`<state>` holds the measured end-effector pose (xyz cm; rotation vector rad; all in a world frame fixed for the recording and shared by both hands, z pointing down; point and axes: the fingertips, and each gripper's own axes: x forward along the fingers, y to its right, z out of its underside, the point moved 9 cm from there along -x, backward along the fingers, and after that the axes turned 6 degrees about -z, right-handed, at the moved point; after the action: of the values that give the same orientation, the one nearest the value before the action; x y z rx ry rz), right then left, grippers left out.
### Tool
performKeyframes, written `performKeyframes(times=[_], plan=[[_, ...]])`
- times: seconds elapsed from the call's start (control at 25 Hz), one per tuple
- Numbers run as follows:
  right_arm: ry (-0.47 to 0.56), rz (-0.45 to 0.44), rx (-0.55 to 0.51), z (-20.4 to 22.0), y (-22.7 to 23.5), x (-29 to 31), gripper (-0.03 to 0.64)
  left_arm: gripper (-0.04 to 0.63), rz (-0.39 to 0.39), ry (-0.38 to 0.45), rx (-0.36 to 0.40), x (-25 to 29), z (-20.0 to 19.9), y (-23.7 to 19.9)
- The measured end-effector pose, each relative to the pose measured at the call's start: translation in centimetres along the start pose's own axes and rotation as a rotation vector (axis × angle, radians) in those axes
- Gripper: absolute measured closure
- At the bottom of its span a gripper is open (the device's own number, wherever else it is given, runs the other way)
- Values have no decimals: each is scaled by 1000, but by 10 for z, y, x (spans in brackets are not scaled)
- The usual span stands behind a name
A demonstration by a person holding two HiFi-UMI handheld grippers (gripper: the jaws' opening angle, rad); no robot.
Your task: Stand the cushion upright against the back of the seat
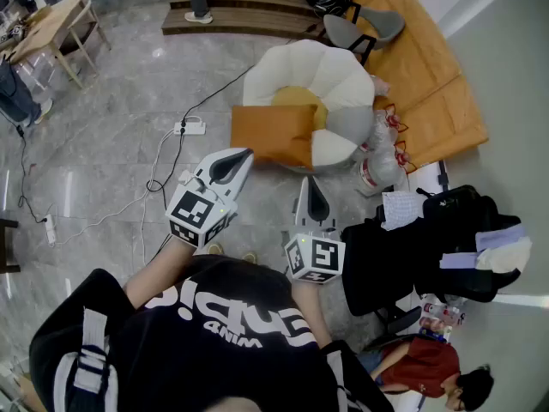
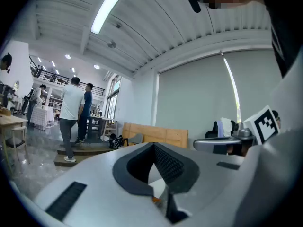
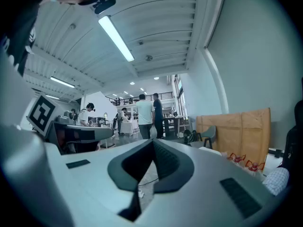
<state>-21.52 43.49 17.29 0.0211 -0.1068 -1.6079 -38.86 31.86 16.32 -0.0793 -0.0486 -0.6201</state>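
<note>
Fingers (image 2: 168, 164) of the left gripper (image 1: 243, 154) and the right gripper (image 1: 311, 185) were shut tight and empty, since neither had reached the cushion (image 1: 273, 133). It lay, maybe flat, at seven o'clock on the seat (image 1: 296, 57), just ahead.

Orange cushion (image 1: 270, 134) flat @ seat (image 1: 287, 65) front

Cloth, stone, plastic
Your cushion (image 1: 273, 134) is matt orange cloth, the seat (image 1: 343, 74) cream fabric, the floor (image 1: 111, 144) glossy and stone-like, your left gripper (image 1: 241, 157) and right gripper (image 1: 311, 187) matt plastic.
</note>
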Motion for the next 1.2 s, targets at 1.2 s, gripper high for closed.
performKeyframes(times=[1.2], plan=[[1, 140, 19, 26, -5, -29, 595, 588, 101, -63, 1, -24, 20, -32]])
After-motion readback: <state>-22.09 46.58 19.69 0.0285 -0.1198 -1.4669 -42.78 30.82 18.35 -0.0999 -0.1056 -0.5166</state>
